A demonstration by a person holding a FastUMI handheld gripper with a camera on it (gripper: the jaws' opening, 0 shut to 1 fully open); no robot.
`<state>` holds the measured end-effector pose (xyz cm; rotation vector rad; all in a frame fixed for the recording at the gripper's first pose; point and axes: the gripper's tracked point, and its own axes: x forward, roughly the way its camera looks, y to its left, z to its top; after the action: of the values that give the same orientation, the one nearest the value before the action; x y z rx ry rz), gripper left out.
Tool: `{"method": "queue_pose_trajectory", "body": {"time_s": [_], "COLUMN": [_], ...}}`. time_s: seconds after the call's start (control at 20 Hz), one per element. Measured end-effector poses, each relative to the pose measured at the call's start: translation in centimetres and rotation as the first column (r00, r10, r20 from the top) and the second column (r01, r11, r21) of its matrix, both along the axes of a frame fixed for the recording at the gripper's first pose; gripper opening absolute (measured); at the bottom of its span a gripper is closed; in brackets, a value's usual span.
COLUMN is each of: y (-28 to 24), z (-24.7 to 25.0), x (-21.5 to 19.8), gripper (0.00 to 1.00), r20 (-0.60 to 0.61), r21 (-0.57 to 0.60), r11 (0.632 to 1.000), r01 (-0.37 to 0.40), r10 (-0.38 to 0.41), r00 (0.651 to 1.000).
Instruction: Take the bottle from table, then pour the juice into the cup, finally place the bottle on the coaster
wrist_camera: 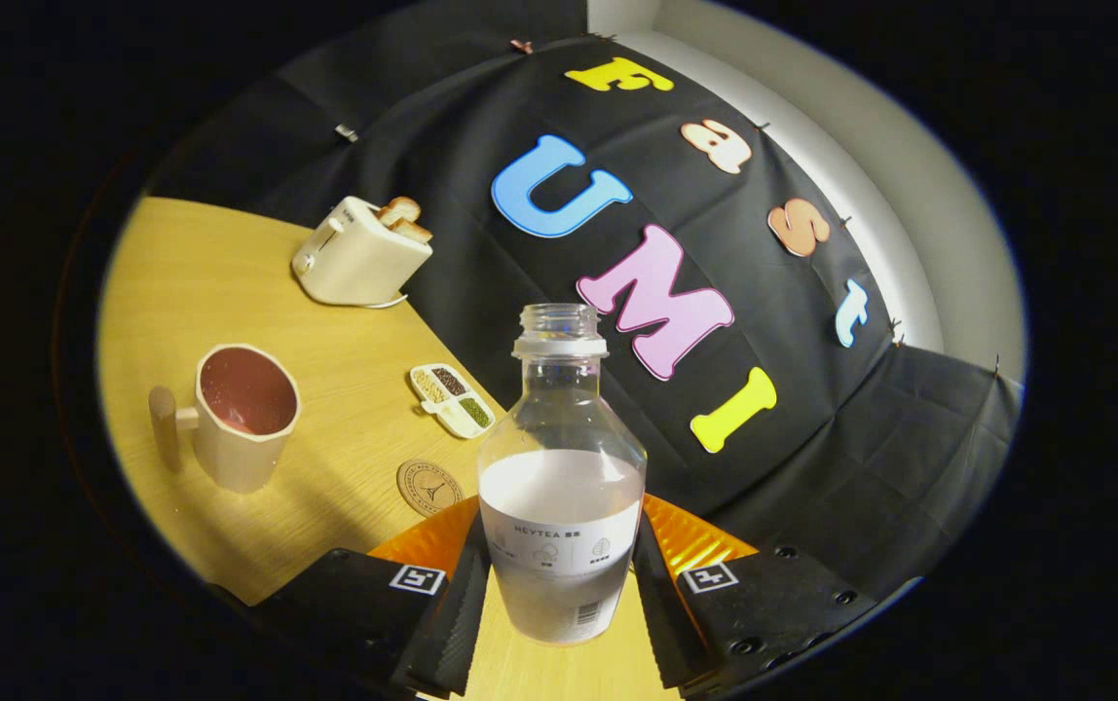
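Note:
A clear plastic bottle [561, 487] with no cap, about half full of pale milky juice, stands between my two fingers. My gripper [559, 584] is shut on the bottle, both fingers pressing its lower sides. The bottle looks lifted off the wooden table [345, 341] and roughly upright along the fingers. Beyond the fingers to the left stands a cream cup [240, 414] with a handle and a reddish inside. A round brown coaster [429, 486] lies on the table between the cup and the bottle, close to my left finger.
A cream toaster [359, 258] with bread slices in it stands at the far side of the table near the black cloth wall. A small white divided dish [452, 399] with grains lies just beyond the coaster.

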<state>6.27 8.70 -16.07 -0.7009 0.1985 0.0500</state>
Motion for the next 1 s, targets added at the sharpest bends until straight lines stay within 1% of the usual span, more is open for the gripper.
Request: {"method": "queue_pose_trajectory", "body": {"time_s": [0.15, 0.25, 0.5, 0.7, 0.85, 1.0], "y": [1.1, 1.6, 3.3, 4.3, 4.8, 5.1], "z": [-0.4, -0.7, -1.4, -2.6, -3.8, -4.7], "x": [-0.2, -0.5, -0.8, -1.1, -1.0, -0.8], "gripper": [0.73, 0.73, 0.72, 0.72, 0.72, 0.72], "r20": [-0.009, -0.013, -0.032, -0.069, -0.105, -0.138], "r21": [-0.115, -0.171, -0.302, -0.375, -0.433, -0.467], "r11": [0.992, 0.982, 0.943, 0.908, 0.877, 0.853], "r01": [-0.052, -0.079, -0.14, -0.185, -0.21, -0.232], "r10": [0.052, 0.078, 0.137, 0.172, 0.182, 0.188], "r00": [0.999, 0.997, 0.99, 0.983, 0.978, 0.972]}}
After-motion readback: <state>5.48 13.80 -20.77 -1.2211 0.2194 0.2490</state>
